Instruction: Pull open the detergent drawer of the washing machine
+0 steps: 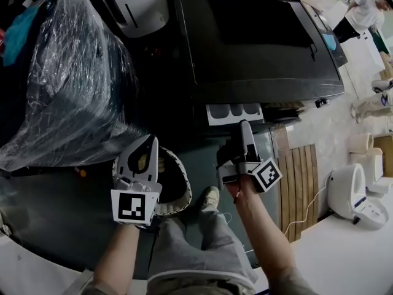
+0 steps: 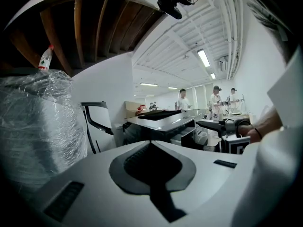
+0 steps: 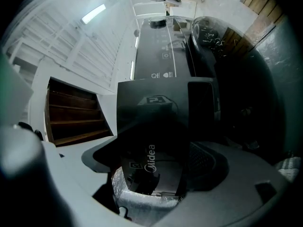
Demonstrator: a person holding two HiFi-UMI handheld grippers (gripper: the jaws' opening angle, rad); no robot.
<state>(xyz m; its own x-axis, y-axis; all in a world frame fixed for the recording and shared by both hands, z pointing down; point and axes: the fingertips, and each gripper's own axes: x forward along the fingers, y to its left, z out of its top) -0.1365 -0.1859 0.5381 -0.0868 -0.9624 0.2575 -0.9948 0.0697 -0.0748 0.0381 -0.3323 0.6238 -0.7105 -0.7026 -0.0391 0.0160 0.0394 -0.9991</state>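
The dark washing machine (image 1: 258,42) stands ahead of me. Its detergent drawer (image 1: 235,113) is out, and the white compartments show from above. My right gripper (image 1: 244,131) is shut on the drawer's dark front panel (image 3: 151,122), which fills the space between its jaws in the right gripper view and bears a logo. My left gripper (image 1: 149,145) hangs lower left, off the machine, jaws together and holding nothing. In the left gripper view the machine (image 2: 161,119) lies ahead, with the right gripper (image 2: 222,125) at its side.
A large plastic-wrapped bulk (image 1: 61,72) sits at the left. The round washer door (image 1: 178,186) hangs open beside my left gripper. A wooden pallet (image 1: 301,177) and white fixtures (image 1: 353,192) are on the right. A person (image 1: 362,11) stands at the far right.
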